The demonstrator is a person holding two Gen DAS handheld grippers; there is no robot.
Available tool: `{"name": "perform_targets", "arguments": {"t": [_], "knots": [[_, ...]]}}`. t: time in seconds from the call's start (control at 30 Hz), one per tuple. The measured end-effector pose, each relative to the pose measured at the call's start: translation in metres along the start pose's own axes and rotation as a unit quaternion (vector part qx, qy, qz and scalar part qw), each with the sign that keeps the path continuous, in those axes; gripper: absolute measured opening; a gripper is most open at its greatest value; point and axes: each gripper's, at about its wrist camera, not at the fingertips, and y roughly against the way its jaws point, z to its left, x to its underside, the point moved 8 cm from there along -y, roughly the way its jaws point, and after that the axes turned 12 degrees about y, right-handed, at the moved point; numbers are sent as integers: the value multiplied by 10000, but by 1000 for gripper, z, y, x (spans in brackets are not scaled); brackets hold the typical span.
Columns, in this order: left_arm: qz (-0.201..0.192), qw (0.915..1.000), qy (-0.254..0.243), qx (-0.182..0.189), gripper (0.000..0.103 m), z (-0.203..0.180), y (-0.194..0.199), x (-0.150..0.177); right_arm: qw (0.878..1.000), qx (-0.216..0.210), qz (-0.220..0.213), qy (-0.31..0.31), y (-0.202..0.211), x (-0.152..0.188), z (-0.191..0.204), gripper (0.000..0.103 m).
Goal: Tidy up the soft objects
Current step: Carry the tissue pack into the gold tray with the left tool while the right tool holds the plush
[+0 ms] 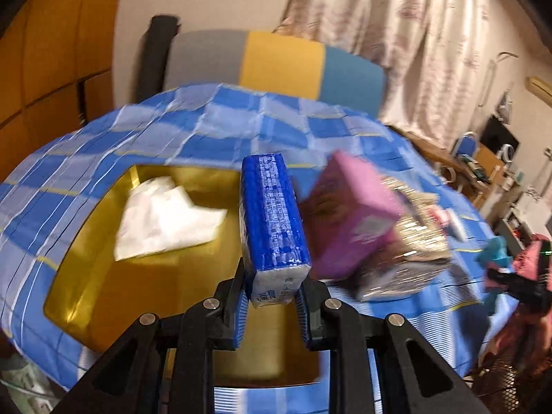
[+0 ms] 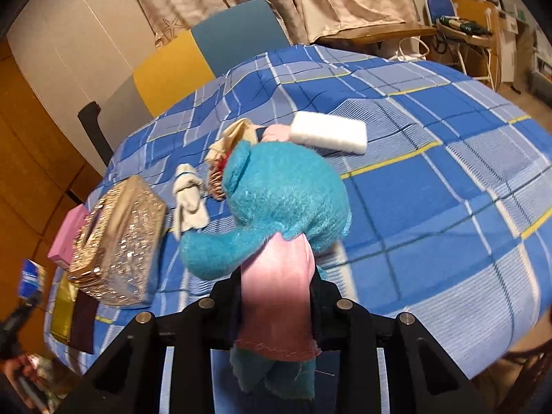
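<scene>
A blue checked cloth (image 2: 431,186) is covering the table, curtains (image 1: 396,34) hanging behind. Left gripper (image 1: 272,305) is clamping a blue pack (image 1: 272,220), print unreadable; right gripper (image 2: 277,296) is squeezing a teal plush (image 2: 276,203).

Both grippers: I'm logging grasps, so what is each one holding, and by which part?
Left gripper clamps the blue tissue pack by its near end. Right gripper clamps the teal plush toy by its pink clothing.

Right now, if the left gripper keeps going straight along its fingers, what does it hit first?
Probably the gold box: the left gripper, shut on the blue pack, points down into it. Depth is unclear; the pack's far end would touch first.
</scene>
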Motion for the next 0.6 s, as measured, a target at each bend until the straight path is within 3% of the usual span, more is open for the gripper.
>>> {"name": "perform_targets", "arguments": {"t": [0.17, 0.5, 0.6], "knots": [[426, 9983, 126, -383, 23, 49, -29, 12, 9999, -117, -62, -41, 16, -5, 25, 32], [413, 9925, 388, -1084, 25, 116, -45, 14, 9957, -497, -475, 618, 47, -36, 120, 32], [269, 9891, 598, -1321, 39, 135, -37, 12, 9932, -653, -552, 795, 52, -43, 152, 32]]}}
